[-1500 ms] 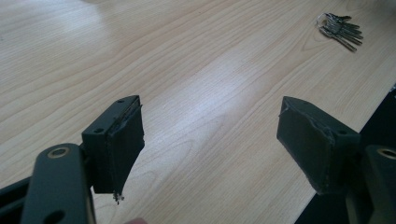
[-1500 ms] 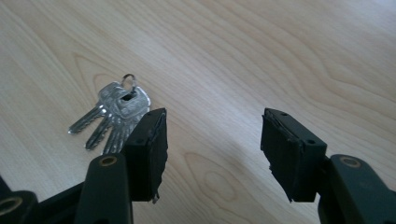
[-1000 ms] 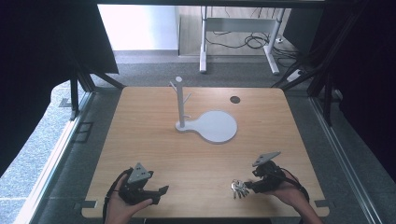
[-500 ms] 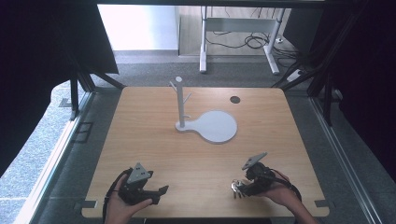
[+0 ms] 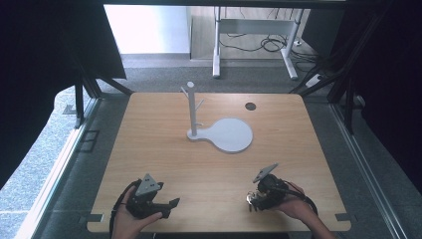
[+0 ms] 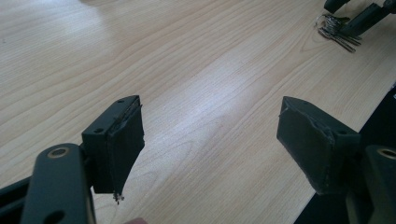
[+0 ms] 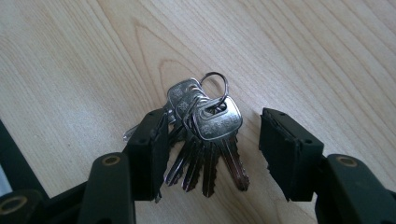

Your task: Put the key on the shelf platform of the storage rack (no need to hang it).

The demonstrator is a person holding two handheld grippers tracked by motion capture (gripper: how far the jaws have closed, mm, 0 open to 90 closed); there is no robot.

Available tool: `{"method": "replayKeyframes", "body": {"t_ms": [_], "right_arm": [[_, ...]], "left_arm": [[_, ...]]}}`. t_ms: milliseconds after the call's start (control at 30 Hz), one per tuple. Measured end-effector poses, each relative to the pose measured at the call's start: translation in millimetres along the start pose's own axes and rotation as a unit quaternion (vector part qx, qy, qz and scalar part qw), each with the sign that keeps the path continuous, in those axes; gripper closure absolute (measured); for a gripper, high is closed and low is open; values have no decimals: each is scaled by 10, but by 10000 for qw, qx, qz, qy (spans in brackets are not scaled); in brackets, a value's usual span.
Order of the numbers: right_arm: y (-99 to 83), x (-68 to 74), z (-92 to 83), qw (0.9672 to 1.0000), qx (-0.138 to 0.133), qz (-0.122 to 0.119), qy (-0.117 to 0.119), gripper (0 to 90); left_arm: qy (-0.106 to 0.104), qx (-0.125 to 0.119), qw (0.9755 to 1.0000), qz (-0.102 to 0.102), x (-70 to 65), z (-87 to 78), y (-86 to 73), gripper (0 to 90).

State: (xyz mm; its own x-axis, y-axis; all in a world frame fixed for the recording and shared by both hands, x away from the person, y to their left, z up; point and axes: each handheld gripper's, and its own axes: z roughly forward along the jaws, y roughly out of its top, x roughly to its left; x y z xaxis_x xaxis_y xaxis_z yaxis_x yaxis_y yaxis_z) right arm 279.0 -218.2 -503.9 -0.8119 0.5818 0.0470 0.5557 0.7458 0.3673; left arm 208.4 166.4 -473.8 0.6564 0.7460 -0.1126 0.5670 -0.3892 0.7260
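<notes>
Straddling keys with right gripper jaws closing, unclamped | left gripper released

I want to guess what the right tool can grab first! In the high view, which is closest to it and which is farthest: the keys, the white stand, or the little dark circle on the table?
From the right tool:
1. Keys, right at its jaws, near the table's front edge.
2. White stand, mid-table.
3. Dark circle, far side of the table.
</notes>
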Motion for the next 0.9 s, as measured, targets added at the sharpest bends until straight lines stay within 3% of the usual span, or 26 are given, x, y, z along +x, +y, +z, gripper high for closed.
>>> {"method": "replayKeyframes", "body": {"t_ms": [567,900], "right_arm": [[53,43,18,9994,257,-113,-196,526],[64,37,4,9992,349,-44,-196,657]], "left_arm": [[8,-6,10000,33,7,-14,2,234],[7,-13,10000,35,7,-16,3,234]]}}
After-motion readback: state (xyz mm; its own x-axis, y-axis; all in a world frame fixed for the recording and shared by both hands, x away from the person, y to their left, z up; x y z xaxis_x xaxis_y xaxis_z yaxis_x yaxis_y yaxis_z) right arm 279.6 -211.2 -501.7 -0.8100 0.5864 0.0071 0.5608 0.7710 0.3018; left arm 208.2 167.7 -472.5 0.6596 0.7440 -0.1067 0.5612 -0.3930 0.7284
